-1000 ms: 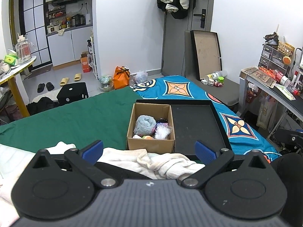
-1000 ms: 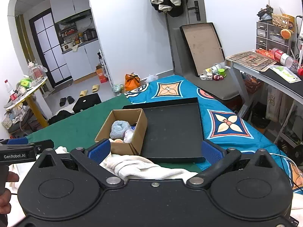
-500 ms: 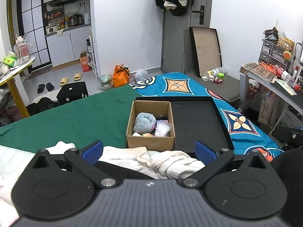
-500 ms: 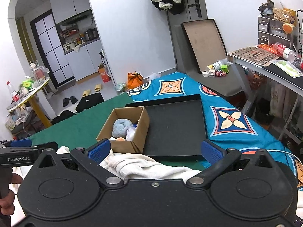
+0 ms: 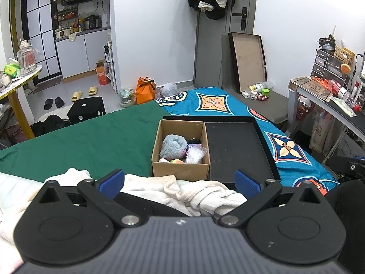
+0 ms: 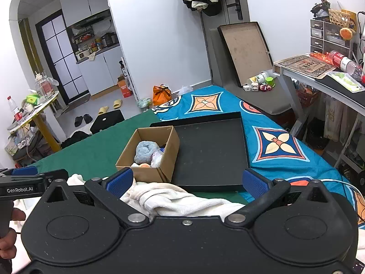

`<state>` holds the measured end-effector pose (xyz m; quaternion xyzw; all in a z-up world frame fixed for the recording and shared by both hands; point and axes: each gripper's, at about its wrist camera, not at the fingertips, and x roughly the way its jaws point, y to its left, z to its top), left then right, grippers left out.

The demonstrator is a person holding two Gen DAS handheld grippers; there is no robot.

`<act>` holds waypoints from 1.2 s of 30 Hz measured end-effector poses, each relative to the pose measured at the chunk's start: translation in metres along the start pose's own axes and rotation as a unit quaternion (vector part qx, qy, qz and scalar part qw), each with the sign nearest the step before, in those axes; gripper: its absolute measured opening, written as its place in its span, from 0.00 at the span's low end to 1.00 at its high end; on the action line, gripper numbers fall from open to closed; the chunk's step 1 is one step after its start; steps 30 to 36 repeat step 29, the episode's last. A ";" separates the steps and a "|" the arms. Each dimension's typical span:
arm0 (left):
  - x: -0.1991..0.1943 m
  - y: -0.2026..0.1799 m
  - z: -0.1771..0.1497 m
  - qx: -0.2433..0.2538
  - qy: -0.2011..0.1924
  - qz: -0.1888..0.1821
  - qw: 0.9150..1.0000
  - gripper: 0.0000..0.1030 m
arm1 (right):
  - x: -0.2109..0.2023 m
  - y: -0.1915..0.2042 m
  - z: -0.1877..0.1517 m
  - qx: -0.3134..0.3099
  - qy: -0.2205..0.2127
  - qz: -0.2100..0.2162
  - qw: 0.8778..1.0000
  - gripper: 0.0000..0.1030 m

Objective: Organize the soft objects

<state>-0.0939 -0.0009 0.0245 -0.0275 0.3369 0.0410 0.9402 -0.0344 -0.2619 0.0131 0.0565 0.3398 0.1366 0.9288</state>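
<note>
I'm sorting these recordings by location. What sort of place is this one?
Probably a small studio flat: a bed with a green cover serves as the work surface, a kitchenette opens at the back, and slippers lie on the tiled floor.

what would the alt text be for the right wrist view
The right gripper, its blue-padded fingers spread open and empty, hovers over a rumpled cream fleece blanket on a bed. Ahead, an open brown cardboard box holding a rolled pale blue towel sits against an empty shallow black tray.
</note>
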 end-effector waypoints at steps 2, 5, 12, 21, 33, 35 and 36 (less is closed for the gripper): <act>0.000 0.000 -0.001 0.000 0.000 -0.001 1.000 0.99 | 0.000 0.000 0.000 0.001 0.001 0.000 1.000 1.00; 0.000 0.000 -0.002 0.001 0.002 -0.002 1.000 0.99 | 0.000 0.001 0.000 0.001 0.001 0.000 1.000 1.00; 0.002 0.000 -0.003 0.000 0.005 -0.006 1.000 0.99 | 0.001 0.000 -0.001 0.001 0.003 0.000 1.000 1.00; 0.001 -0.003 -0.004 0.008 0.001 -0.008 1.000 0.99 | 0.005 0.000 -0.004 0.001 0.007 0.002 1.000 1.00; 0.006 -0.003 -0.004 0.007 0.002 -0.011 1.000 0.99 | 0.011 -0.002 -0.005 0.001 0.013 0.003 1.000 1.00; 0.006 -0.003 -0.004 0.007 0.002 -0.011 1.000 0.99 | 0.011 -0.002 -0.005 0.001 0.013 0.003 1.000 1.00; 0.006 -0.003 -0.004 0.007 0.002 -0.011 1.000 0.99 | 0.011 -0.002 -0.005 0.001 0.013 0.003 1.000 1.00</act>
